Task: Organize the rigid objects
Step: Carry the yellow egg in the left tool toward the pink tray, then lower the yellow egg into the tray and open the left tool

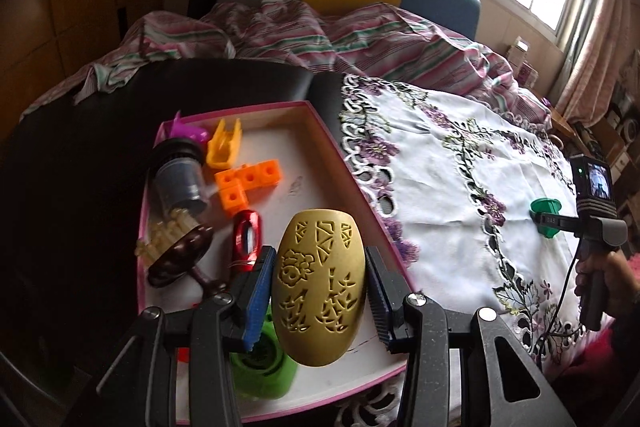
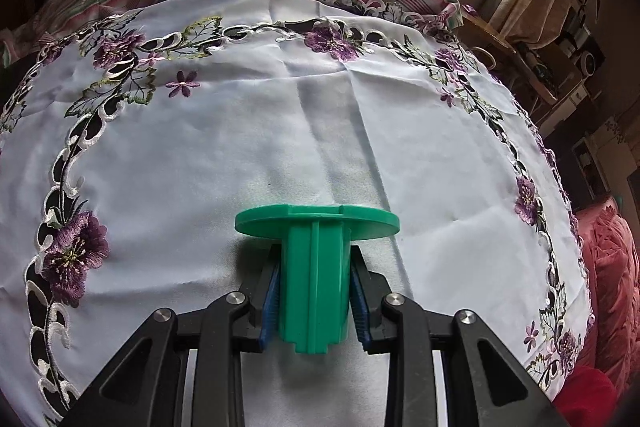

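Observation:
My left gripper (image 1: 320, 291) is shut on a gold carved egg-shaped shell (image 1: 320, 287) and holds it over the pink-rimmed white box (image 1: 316, 131). In the box lie orange cube blocks (image 1: 246, 185), an orange clip (image 1: 225, 147), a red oval piece (image 1: 248, 239), a grey cylinder (image 1: 178, 179), a dark wooden stand (image 1: 180, 259) and a green ring part (image 1: 264, 367). My right gripper (image 2: 314, 287) is shut on a green flanged spool (image 2: 316, 267) above the embroidered white cloth (image 2: 200, 155). That spool (image 1: 545, 211) and the right gripper (image 1: 540, 221) also show in the left wrist view.
The box sits on a black surface (image 1: 80, 167) beside the cloth (image 1: 440, 167). A striped pink blanket (image 1: 320, 35) lies behind. Red fabric (image 2: 608, 259) is at the right edge. Shelves and clutter (image 2: 576, 47) stand at the far right.

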Available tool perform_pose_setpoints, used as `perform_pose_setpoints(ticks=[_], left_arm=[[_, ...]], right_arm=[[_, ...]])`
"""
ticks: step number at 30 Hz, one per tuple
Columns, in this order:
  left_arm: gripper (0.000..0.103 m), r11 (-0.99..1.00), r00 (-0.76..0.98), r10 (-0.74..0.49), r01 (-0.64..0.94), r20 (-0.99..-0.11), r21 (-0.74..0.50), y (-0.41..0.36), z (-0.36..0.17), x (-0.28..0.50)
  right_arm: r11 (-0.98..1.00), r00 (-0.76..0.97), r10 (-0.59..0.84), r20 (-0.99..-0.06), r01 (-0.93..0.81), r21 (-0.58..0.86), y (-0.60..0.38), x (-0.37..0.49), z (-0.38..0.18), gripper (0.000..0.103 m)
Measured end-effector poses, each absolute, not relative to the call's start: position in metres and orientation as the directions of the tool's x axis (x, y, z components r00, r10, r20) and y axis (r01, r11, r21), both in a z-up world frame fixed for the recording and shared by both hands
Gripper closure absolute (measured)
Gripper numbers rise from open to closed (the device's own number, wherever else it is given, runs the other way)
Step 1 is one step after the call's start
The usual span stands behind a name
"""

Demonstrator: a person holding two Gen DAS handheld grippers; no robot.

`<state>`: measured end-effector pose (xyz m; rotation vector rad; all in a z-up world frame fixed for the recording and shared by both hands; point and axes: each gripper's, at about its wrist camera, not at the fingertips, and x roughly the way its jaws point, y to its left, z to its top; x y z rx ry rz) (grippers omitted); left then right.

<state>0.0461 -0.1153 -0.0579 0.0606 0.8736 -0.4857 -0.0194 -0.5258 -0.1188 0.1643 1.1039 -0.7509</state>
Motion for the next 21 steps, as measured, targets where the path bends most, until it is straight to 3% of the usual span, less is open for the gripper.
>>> perform_pose_setpoints(ticks=[11, 16, 21], left_arm=[[0.059, 0.905, 0.507, -0.41, 0.329, -0.758, -0.27, -0.066, -0.06, 0.075], [0.059, 0.877, 0.463, -0.471, 0.341, -0.751, -0.34, -0.084, -0.055, 0.094], [0.059, 0.878, 0.448, -0.461, 0.352, -0.766, -0.323, -0.112, -0.06, 0.116]], right_arm=[[0.747, 0.229, -0.465, -0.855, 0.62, -0.24, -0.525, -0.019, -0.119, 0.073], [0.748, 0.229, -0.455, -0.861, 0.623, -0.229, -0.528, -0.018, -0.118, 0.073], [0.747, 0.227, -0.451, -0.863, 0.626, -0.225, -0.53, -0.018, -0.118, 0.073]])
